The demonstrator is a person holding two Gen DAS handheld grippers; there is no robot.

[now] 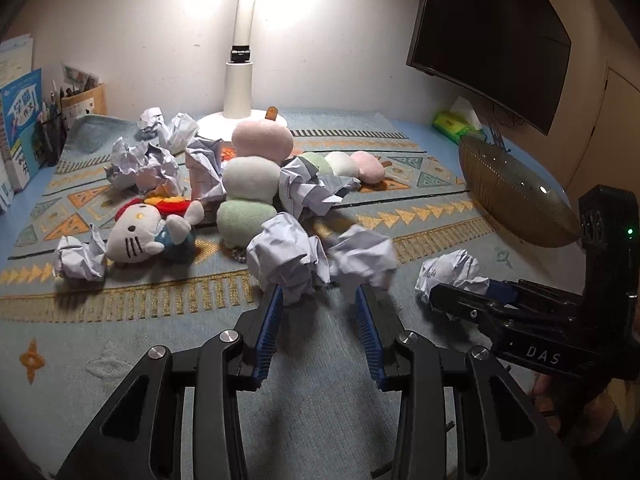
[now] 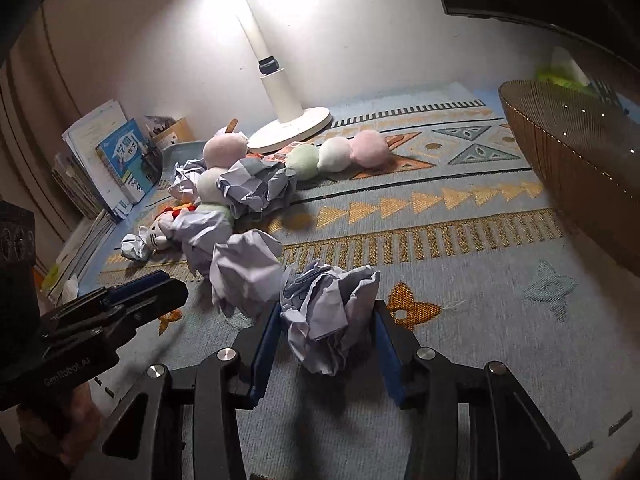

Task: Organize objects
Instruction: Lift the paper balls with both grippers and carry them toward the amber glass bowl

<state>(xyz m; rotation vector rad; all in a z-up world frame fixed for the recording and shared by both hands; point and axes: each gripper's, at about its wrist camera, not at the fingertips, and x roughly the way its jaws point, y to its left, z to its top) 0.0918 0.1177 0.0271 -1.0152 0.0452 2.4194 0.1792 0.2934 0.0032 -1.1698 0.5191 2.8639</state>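
Several crumpled paper balls and plush toys lie on a patterned rug (image 1: 160,344). My left gripper (image 1: 318,300) is open, its jaws just short of two paper balls (image 1: 286,258) (image 1: 364,256). My right gripper (image 2: 326,320) has its jaws around a crumpled paper ball (image 2: 328,312), both pads touching it; that ball shows in the left wrist view (image 1: 448,272), with the right gripper (image 1: 460,300) beside it. A Hello Kitty plush (image 1: 140,232) and two dango plushes (image 1: 250,184) (image 1: 348,164) lie further back. A brown woven basket (image 1: 516,192) stands at the right.
A white lamp base (image 1: 240,116) stands at the back. Books (image 1: 20,120) and a pen holder (image 1: 50,132) line the left wall. A monitor (image 1: 488,36) hangs at the upper right, a green tissue pack (image 1: 456,124) below it.
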